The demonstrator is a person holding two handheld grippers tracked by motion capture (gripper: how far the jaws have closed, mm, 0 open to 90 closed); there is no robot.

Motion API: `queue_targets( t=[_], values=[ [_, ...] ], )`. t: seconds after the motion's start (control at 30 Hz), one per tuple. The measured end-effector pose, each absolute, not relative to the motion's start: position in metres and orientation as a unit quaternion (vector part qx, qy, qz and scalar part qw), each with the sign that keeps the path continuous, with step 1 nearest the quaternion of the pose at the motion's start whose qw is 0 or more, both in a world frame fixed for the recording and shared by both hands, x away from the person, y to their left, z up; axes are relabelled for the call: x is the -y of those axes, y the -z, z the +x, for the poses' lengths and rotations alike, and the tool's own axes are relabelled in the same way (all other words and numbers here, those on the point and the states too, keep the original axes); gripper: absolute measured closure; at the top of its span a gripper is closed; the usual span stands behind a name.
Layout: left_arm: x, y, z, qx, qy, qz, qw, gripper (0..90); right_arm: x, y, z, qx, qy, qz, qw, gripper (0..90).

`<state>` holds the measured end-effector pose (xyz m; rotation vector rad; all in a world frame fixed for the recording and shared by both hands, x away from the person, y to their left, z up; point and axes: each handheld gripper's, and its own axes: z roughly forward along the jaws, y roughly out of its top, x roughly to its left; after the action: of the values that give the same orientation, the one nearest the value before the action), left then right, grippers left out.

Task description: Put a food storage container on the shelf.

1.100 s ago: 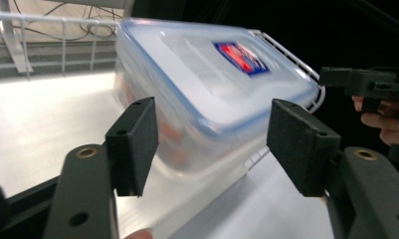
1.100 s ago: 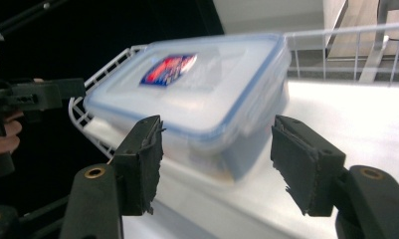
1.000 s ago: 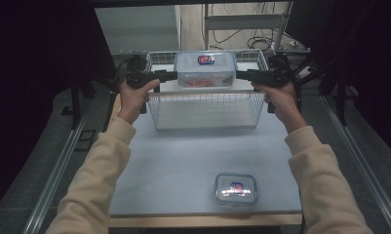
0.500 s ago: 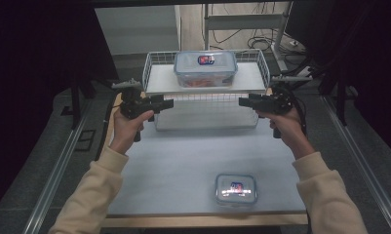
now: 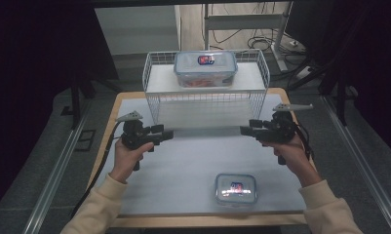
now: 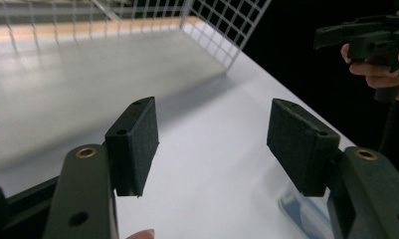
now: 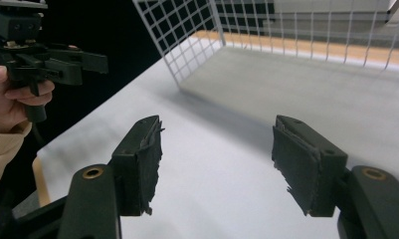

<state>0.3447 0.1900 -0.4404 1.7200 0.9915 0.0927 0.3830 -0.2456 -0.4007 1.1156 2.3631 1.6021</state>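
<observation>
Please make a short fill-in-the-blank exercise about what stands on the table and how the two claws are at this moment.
1. The larger lidded container rests on top of the wire ____.
2. The smaller lidded container lies on the table nearer to the person's ____ hand.
3. Both the left claw and the right claw stand ____ and hold nothing.

Missing words: rack; right; open

Dim room — grey floor (image 5: 47,161), cables (image 5: 242,36) beyond white-topped table (image 5: 183,170).
</observation>
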Motion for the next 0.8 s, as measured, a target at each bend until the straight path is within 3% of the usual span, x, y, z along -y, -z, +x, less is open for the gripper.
queue_targets(
  t=[0.3,0.8],
  values=[
    [-0.178,0.463,0.329,-0.411,-0.038,0.753,0.513,35.4,0.249,0.433,0.37,-0.777,-0.508,0.371,0.036,34.4],
    [-0.176,0.482,0.322,-0.425,-0.017,0.755,0.499,33.2,0.264,0.459,0.359,-0.776,-0.492,0.394,0.028,32.3]
  ],
)
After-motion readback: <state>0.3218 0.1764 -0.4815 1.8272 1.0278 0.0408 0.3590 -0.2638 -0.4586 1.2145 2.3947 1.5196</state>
